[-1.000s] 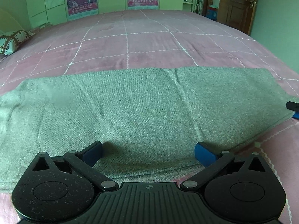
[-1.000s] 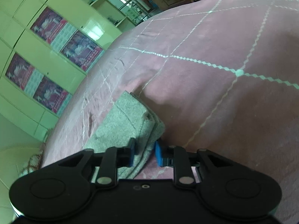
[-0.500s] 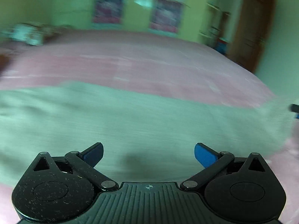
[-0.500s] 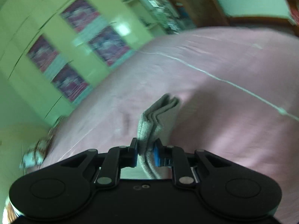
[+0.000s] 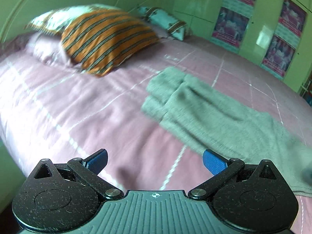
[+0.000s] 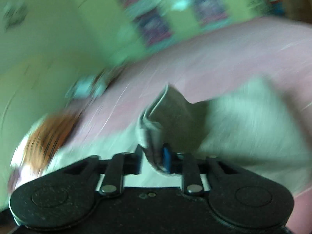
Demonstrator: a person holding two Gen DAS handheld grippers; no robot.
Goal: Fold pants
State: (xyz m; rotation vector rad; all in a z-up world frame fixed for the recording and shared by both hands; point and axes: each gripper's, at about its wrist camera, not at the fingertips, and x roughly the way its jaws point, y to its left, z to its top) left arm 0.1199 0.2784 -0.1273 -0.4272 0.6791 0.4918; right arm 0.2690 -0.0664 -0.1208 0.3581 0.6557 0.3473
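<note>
The grey pants [image 5: 214, 113] lie stretched across the pink bedspread [image 5: 78, 107], leg ends toward the pillows. My left gripper [image 5: 155, 160] hovers open over bare bedspread, just left of the pants, with nothing between its blue pads. In the blurred right wrist view, my right gripper [image 6: 153, 156] has a bunched fold of the pants [image 6: 171, 117] between its pads, raised above the rest of the cloth [image 6: 243, 120]. Its jaws are opening while the fold still fills the gap.
An orange striped pillow [image 5: 109, 39] and a pale patterned one [image 5: 165, 21] rest at the head of the bed. Green wardrobe doors with posters [image 5: 253, 19] stand behind. The bed's near edge drops off at the left [image 5: 11, 136].
Both hands swung fast toward the pillow end. The left gripper left the pants and now hangs over bare bedspread. The right gripper carried its fold along and its pads stand slightly wider.
</note>
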